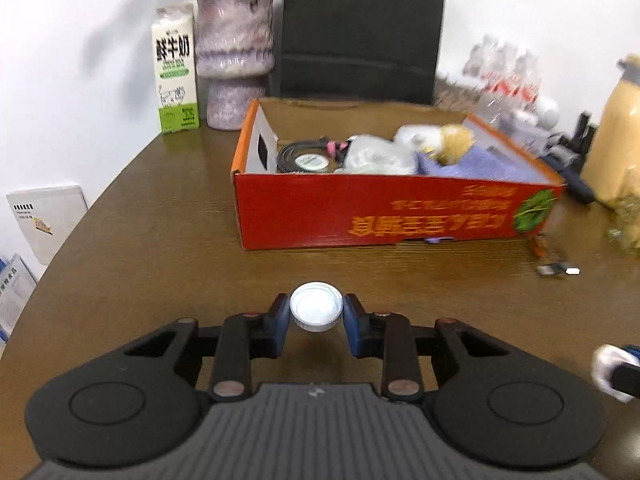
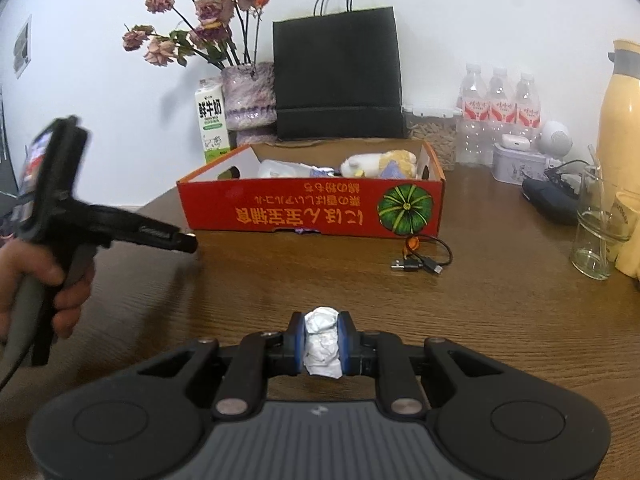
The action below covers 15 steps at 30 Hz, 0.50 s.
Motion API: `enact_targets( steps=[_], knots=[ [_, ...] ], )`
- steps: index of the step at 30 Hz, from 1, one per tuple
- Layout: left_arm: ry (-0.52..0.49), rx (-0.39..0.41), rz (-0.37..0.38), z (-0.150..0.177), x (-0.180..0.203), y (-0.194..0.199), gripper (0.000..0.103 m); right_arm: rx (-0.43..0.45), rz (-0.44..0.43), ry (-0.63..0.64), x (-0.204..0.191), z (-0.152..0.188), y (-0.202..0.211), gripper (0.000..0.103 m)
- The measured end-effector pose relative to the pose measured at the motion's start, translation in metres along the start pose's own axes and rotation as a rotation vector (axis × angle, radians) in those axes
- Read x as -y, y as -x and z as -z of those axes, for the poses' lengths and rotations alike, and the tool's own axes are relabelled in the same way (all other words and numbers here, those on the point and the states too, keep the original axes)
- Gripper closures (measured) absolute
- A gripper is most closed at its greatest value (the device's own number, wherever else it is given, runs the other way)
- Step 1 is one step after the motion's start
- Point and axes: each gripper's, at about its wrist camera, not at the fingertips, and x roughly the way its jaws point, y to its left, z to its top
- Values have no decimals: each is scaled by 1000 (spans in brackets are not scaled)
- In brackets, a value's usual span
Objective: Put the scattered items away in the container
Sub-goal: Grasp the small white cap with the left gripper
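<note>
L gripper (image 1: 316,312): your 2 blue pads are pinched on a white bottle cap (image 1: 316,313), 1 pad each side, cap held just above the wood table (image 1: 160,208).
R gripper (image 2: 322,342): pressed tight on a crumpled white paper wad (image 2: 322,344); wad sticks out above & below the pads, clear of the tabletop.
Container: red cardboard box (image 1: 360,212) w/ orange rim, open top, printed text upside down from your side. Sits mid-table, ahead of both grippers, well apart from them.
Box contents: coiled black cable (image 1: 298,152) at the L end, white plastic pouch (image 1: 376,154) in the middle, plush toy (image 1: 440,138) on a purple cloth (image 1: 480,166) at the R end.
Loose on table: short black USB cable (image 2: 424,258) w/ orange tie, lying just in front of the box's R corner, on your R side.
Your L hand (image 2: 36,284): seen from the R cam, wrapped round the L gripper's handle at frame L, blurred.
Behind box: milk carton (image 1: 175,70), purple vase (image 1: 234,60) w/ dried roses, black paper bag (image 2: 338,76), 3 water bottles (image 2: 498,96).
Far R: yellow jug (image 2: 620,120), empty glass (image 2: 594,236), dark pouch (image 2: 548,198), small tin (image 2: 516,162).
</note>
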Motion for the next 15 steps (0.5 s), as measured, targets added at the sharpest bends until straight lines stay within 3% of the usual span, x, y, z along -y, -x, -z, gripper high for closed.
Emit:
enact_targets(
  steps=[4, 15],
  knots=[
    [43, 46, 48, 20, 1, 52, 74, 13, -10, -1, -7, 2, 13, 87],
    [15, 133, 110, 65, 8, 162, 74, 57, -60, 10, -26, -4, 76, 87]
  ],
)
